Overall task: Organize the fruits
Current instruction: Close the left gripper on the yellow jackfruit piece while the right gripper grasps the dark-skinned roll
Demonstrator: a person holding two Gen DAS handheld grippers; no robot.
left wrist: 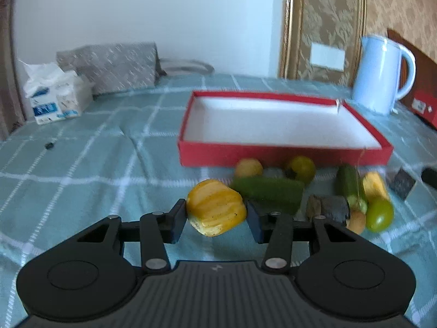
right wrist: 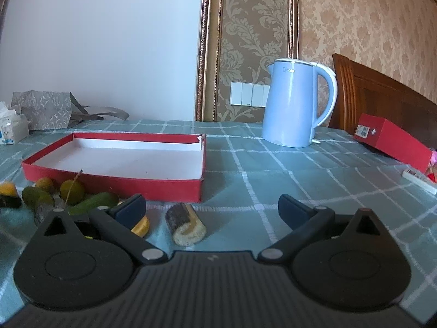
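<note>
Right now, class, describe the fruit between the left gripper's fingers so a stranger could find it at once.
Start at the shallow red cardboard box on the checked green cloth. A row of produce lies in front of it; at its left end sits a ribbed yellow pepper-shaped fruit, the only lobed yellow piece, beside a long green cucumber.

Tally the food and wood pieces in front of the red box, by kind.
Yellow bell pepper, in the left hand-held gripper: 1
Green cucumbers: 2
Small round fruits: 4
Yellow wedge: 1
Bark-covered log pieces: 2
Total: 10
</note>
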